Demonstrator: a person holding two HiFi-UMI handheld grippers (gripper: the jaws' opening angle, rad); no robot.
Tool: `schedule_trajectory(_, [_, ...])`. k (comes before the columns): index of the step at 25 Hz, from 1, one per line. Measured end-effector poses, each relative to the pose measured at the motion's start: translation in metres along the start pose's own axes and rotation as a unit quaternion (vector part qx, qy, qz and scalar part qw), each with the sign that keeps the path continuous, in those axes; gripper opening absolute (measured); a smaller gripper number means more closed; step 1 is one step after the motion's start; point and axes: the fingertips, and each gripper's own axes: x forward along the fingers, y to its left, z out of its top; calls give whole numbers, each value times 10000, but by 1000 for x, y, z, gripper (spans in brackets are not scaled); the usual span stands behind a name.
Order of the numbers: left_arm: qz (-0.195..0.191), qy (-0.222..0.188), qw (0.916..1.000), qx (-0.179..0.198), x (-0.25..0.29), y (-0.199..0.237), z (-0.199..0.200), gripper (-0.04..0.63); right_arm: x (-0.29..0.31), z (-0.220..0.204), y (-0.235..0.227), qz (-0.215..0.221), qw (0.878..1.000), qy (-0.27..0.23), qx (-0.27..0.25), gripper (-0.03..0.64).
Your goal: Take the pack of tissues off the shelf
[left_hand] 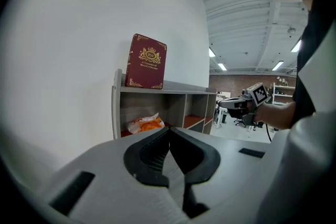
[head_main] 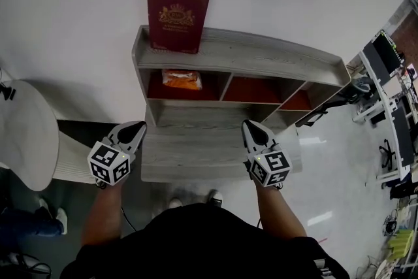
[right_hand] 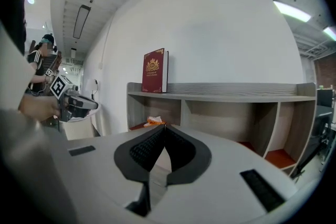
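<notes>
An orange and white pack of tissues [head_main: 181, 79] lies in the leftmost compartment of the grey wooden shelf [head_main: 261, 54]. It also shows in the left gripper view, pack [left_hand: 146, 124], and just above the jaw tips in the right gripper view, pack [right_hand: 154, 121]. My left gripper [head_main: 137, 125] and right gripper [head_main: 250, 124] hover side by side in front of the shelf, short of it and apart from the pack. Both are shut with nothing between their jaws, as the left gripper [left_hand: 169, 128] and right gripper [right_hand: 165, 126] show in their own views.
A dark red book [head_main: 177, 16] stands upright on the shelf top at the left. The two other compartments, with red floors, hold nothing I can see. A lower grey ledge [head_main: 189, 147] juts out in front. A white round table [head_main: 23, 134] stands left; office gear [head_main: 392, 108] right.
</notes>
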Motion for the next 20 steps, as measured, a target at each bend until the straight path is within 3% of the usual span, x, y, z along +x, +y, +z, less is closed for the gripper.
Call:
schedule_trajectory(9, [487, -84, 9988, 7, 4, -25, 14, 18, 22, 16, -29, 471, 9987, -49, -205, 8])
schedule_trajectory(12, [649, -91, 9978, -34, -4, -24, 14, 18, 33, 15, -23, 639, 9977, 1, -244, 9])
schedule_trajectory(20, [974, -117, 9951, -151, -29, -12, 8, 18, 91, 16, 15, 920, 9906, 254, -979, 10])
